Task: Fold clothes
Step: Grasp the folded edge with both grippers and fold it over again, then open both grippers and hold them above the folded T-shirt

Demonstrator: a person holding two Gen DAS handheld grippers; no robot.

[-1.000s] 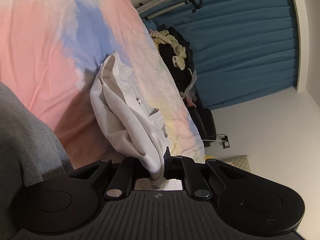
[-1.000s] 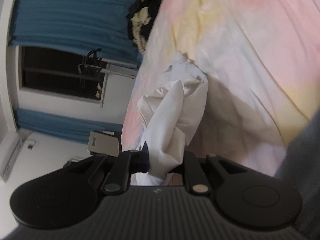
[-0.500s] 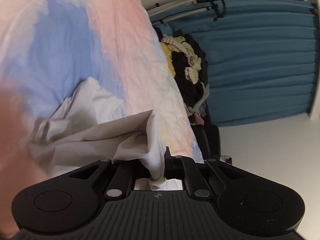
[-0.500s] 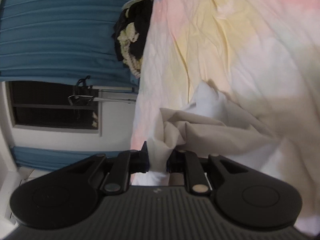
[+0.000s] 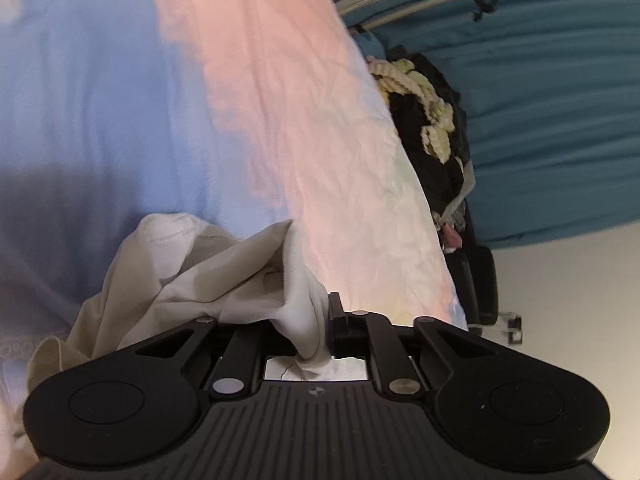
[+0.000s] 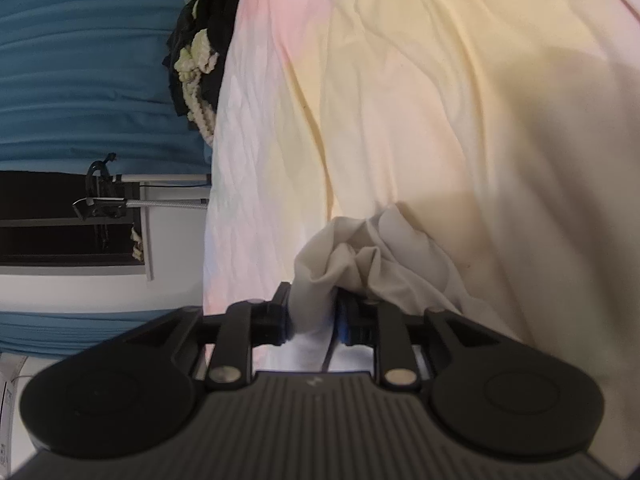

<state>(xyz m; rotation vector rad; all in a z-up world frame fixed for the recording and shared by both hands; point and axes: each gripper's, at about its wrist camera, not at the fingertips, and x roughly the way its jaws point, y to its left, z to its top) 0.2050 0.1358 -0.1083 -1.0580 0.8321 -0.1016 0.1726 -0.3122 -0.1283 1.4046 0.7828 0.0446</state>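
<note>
Letting go of the garment on the bed

My left tongs [image 5: 310,320] and right tongs [image 6: 312,312] are both easing apart, the soft, limp cream-white cotton garment [image 5: 192,272] bunched between each pair, resting on the pastel tie-dye bedsheet [image 5: 280,120]. It's light and floppy; best pinched at hems. Only the left view shows its stitched edge.
</note>
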